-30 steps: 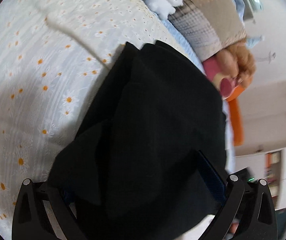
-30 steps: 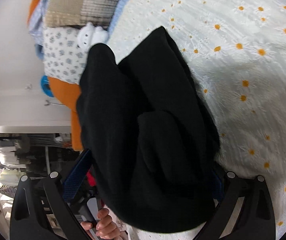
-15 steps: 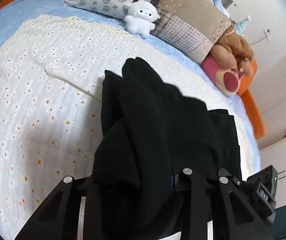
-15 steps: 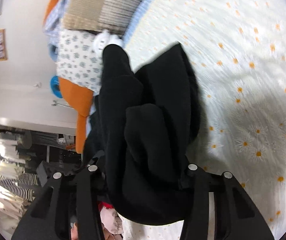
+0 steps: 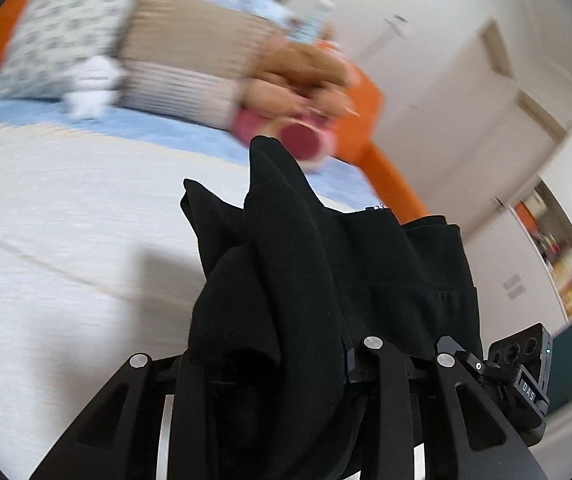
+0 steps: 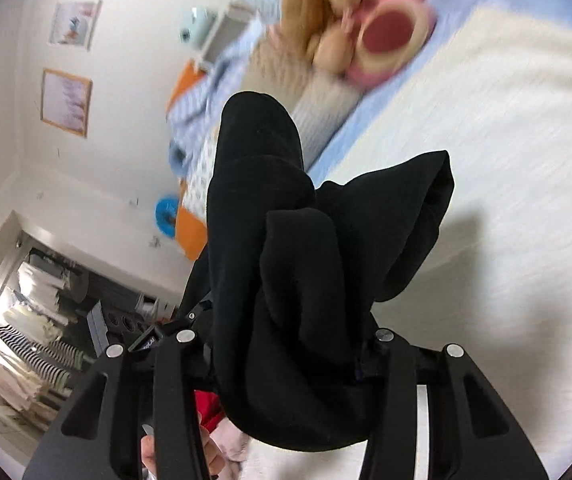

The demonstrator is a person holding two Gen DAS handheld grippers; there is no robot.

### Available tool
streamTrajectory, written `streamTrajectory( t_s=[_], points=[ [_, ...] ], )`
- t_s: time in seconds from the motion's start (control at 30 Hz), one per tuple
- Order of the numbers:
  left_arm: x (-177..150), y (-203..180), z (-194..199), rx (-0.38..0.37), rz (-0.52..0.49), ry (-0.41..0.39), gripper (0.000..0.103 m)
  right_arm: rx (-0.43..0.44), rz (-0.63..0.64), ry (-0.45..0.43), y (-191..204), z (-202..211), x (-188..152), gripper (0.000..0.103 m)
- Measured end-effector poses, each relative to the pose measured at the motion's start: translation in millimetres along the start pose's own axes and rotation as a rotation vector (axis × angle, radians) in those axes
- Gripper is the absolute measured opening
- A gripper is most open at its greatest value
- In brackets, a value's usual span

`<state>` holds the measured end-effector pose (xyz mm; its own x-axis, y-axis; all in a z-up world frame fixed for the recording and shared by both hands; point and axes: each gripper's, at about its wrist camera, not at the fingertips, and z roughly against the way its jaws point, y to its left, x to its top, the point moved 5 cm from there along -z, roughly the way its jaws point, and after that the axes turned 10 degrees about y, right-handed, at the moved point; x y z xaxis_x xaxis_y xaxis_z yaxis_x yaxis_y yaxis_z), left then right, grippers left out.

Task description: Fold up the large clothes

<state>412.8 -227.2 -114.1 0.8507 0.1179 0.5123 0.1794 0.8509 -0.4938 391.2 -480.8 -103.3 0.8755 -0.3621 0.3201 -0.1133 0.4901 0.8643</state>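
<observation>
Black garment [image 5: 317, 280] was bunched thick and held between both grippers, off the bedspread [image 5: 66, 240], folds standing up ahead of each camera. In the right wrist view the same garment [image 6: 305, 280] filled the centre, one rounded fold poking up high and another sticking out to the right, shadow thrown on the bedspread [image 6: 505, 160] beneath.

Left gripper [image 5: 282, 364]: jaws had just been closing, and were clamped on a thick wad of the black fabric, cloth filling the gap between the fingers [image 5: 381, 400]. Right gripper [image 6: 286, 344]: same story, jaws had just been closing, pinched on the bunched cloth, which spilled down over and below the fingers [image 6: 174, 380].

Both frames were motion-blurred outside the garment and the grippers.

Around it: white textured bedspread over a light blue sheet [image 5: 146, 124]. At the head of the bed sat a floral pillow [image 5: 58, 36], a beige striped pillow [image 5: 182, 64], a small white plush [image 5: 90, 88] in front of them, and a brown plush bear [image 5: 301, 72] with a pink cup-shaped thing [image 5: 297, 140] just beside it. Orange bed frame [image 5: 389, 176] ran along the edge. The other gripper's body [image 5: 521, 364] showed at lower right of the left view.

Right view also showed two framed pictures [image 6: 66, 100] on the wall, an open wardrobe [image 6: 26, 340] with striped clothes at lower left, and part of a hand [image 6: 154, 452] at the bottom edge.
</observation>
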Motion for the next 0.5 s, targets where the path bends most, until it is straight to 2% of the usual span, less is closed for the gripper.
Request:
streamTrajectory(
  t_s=[0.07, 0.17, 0.27, 0.4, 0.47, 0.5],
  points=[
    [-11.5, -56.6, -35.6, -0.017, -0.083, 0.028, 0.035, -0.027, -0.002, -0.051, -22.9, 44.4, 4.8, 0.045],
    [-37.1, -121.8, -87.6, -0.004, -0.208, 0.075, 0.035, -0.077, -0.037, -0.123, -72.5, 110.2, 5.5, 0.045],
    [-68.1, -161.5, -138.8, -0.005, -0.284, 0.138, 0.036, -0.128, -0.095, -0.169, -124.8, 152.4, -6.3, 0.045],
    [-99.1, -175.6, -200.8, -0.016, -0.293, 0.245, 0.036, -0.186, -0.189, -0.176, -189.9, 176.5, -33.0, 0.046],
    [-115.0, -163.9, -236.1, 0.042, -0.290, 0.324, 0.038, -0.218, -0.235, -0.145, -215.8, 174.8, -44.7, 0.047],
    [-119.6, -155.4, -248.3, 0.075, -0.281, 0.349, 0.044, -0.241, -0.256, -0.113, -231.4, 167.4, -53.8, 0.050]
  ],
)
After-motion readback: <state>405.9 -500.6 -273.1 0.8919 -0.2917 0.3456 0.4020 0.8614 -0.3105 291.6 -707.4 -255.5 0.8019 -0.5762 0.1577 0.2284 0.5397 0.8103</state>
